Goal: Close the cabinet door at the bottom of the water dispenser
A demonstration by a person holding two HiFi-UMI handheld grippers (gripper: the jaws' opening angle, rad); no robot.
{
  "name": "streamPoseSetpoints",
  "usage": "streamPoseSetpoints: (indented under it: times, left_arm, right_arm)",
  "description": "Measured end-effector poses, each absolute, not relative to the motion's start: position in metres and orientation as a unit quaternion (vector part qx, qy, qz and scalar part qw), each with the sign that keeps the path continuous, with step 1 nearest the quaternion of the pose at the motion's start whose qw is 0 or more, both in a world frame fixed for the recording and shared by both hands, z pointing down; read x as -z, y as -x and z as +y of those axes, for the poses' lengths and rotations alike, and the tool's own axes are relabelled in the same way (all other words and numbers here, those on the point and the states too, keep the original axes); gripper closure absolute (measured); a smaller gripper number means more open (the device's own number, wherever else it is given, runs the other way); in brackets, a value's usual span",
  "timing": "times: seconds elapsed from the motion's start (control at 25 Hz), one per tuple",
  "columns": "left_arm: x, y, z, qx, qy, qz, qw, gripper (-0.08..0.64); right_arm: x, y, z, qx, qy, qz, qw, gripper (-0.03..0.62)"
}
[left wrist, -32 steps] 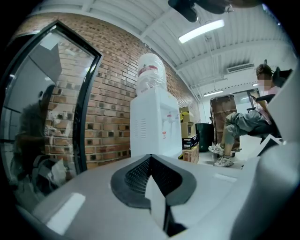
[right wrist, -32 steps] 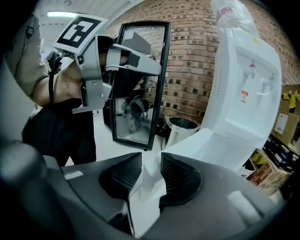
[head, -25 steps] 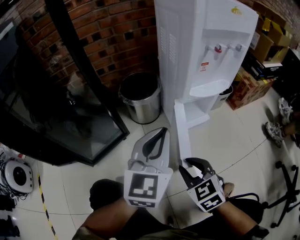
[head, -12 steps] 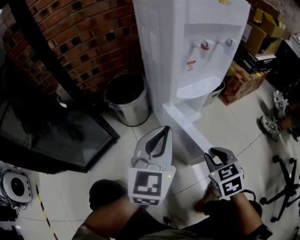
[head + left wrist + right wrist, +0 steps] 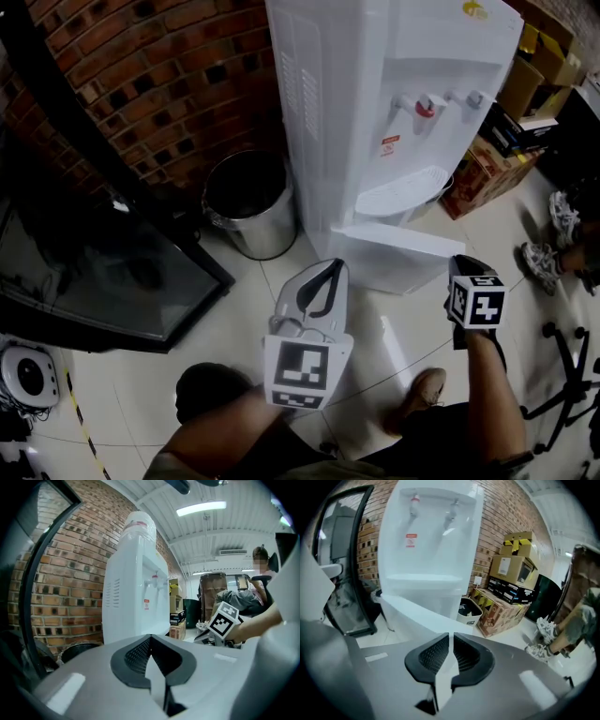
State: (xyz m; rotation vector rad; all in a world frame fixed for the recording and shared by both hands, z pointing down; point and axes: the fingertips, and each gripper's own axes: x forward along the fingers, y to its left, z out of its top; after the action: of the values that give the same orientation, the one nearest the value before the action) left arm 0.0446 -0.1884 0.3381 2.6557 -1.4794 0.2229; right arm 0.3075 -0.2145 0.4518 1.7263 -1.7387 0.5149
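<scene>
The white water dispenser [image 5: 375, 75] stands against the brick wall [image 5: 169, 84], and its bottom cabinet door [image 5: 394, 246] is not shut. The hinge side of the door sits at the left of the dispenser's base, and the free edge stands out from the body, toward your right side. Your right gripper [image 5: 466, 269] is just beside that free edge, with its marker cube turned up to the head camera. From the head view I cannot tell for sure if the claw touches the door; it seems very near or in light contact. In the right gripper view its two jaws are closing, only a thin slit is left between the pads, and nothing is between them; the top edge of the door runs across just beyond the tips. Your left gripper [image 5: 330, 270] hangs above the tiled floor [image 5: 234, 309], in front of the dispenser and well apart from the door. Its jaws meet at the tips and hold nothing. A round steel bin [image 5: 248, 202] stands at the left of the dispenser, close to the wall. At the right of the dispenser there are cardboard boxes [image 5: 487, 169] on the floor, and a small waste basket [image 5: 469, 611] between them and the dispenser.
</scene>
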Motion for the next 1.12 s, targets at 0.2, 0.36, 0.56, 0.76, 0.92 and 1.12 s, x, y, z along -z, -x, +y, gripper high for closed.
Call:
streamPoseSetpoints:
  times: [0.2, 0.36, 0.56, 0.76, 0.92, 1.12]
  left_arm:
    - [-0.353, -0.036, -0.204, -0.086, -0.862, -0.497, 0.047, 0.560]
    - [-0.365, -0.016, -0.215, -0.104, -0.851, -0.513, 0.053, 0.560]
    - [-0.351, -0.009, -0.224, -0.075, -0.844, -0.528, 0.067, 0.560]
    - [-0.351, -0.018, -0.229, -0.077, -0.845, -0.527, 0.055, 0.560]
    - [-0.358, -0.026, -0.230, -0.089, -0.843, -0.527, 0.055, 0.560]
    - [-0.345, -0.031, -0.228, -0.080, -0.850, -0.519, 0.043, 0.560]
  right_arm:
    - [-0.458, -0.327, -0.277, -0.240, -0.716, -0.625, 0.196, 0.591]
    - [-0.462, -0.331, -0.320, -0.271, -0.728, -0.623, 0.094, 0.591]
    - [-0.473, -0.315, -0.355, -0.274, -0.701, -0.654, 0.079, 0.591]
    - [-0.472, -0.300, -0.364, -0.265, -0.669, -0.690, 0.080, 0.592]
    - [-0.468, -0.306, -0.359, -0.272, -0.667, -0.689, 0.082, 0.592]
    - [-0.433, -0.313, -0.336, -0.238, -0.674, -0.694, 0.090, 0.592]
